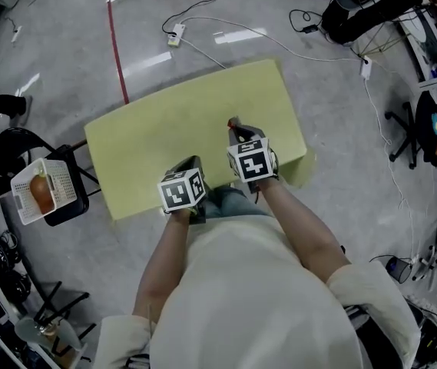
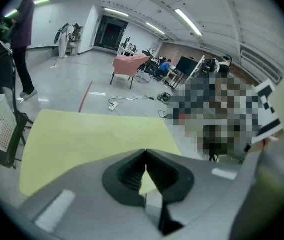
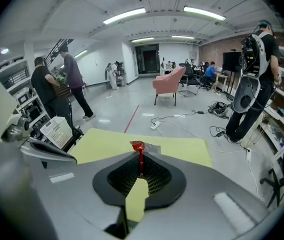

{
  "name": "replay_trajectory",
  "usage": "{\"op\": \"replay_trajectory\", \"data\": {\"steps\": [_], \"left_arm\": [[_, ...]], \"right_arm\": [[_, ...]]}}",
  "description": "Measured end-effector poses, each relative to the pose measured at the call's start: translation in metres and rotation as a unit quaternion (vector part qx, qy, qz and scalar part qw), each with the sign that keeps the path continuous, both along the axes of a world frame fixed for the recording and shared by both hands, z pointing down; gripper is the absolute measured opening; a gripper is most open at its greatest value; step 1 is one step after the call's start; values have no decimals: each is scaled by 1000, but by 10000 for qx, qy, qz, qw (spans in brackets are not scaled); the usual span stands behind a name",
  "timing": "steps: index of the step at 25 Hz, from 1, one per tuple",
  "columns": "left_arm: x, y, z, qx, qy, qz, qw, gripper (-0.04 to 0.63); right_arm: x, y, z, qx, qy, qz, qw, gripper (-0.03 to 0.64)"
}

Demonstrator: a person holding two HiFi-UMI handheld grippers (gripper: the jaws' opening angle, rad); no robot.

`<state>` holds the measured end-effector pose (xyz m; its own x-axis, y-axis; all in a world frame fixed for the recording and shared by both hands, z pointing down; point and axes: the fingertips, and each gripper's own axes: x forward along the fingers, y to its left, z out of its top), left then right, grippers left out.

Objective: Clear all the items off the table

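Observation:
The yellow-green table [image 1: 195, 121] carries nothing that I can see. My right gripper [image 1: 236, 131] is over its near right part, shut on a thin red wrapper [image 1: 233, 122]. In the right gripper view the red wrapper [image 3: 138, 147] sticks up from the tips of the right gripper [image 3: 141, 170], with a silvery flap beside it. My left gripper [image 1: 192, 164] hangs over the table's near edge. The left gripper view shows the left gripper [image 2: 145, 157] shut with nothing in it, above the table [image 2: 82, 139].
A white basket [image 1: 43, 191] with an orange-red item stands on a black chair to the table's left. Behind the table, a power strip [image 1: 174, 34] and cables lie on the floor beside a red tape line [image 1: 118, 52]. Office chairs [image 1: 425, 133] stand right. People [image 3: 57, 86] stand far off.

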<state>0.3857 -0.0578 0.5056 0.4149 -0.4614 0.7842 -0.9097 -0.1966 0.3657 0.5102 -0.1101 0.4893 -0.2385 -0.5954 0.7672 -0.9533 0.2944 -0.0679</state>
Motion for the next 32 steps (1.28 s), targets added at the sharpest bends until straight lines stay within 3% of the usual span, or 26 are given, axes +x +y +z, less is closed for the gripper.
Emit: {"op": "replay_trajectory", "data": {"steps": [18,32], "left_arm": [[-22,11,-18,319,-72,-759,9966,9],[-84,32,-22,397,-186,-1916,9805,9]], "right_arm": [[-42,24,-18,252,-98,-1201,9924,14],[-110,31,-20,327,-205,-2390,9703,14]]}}
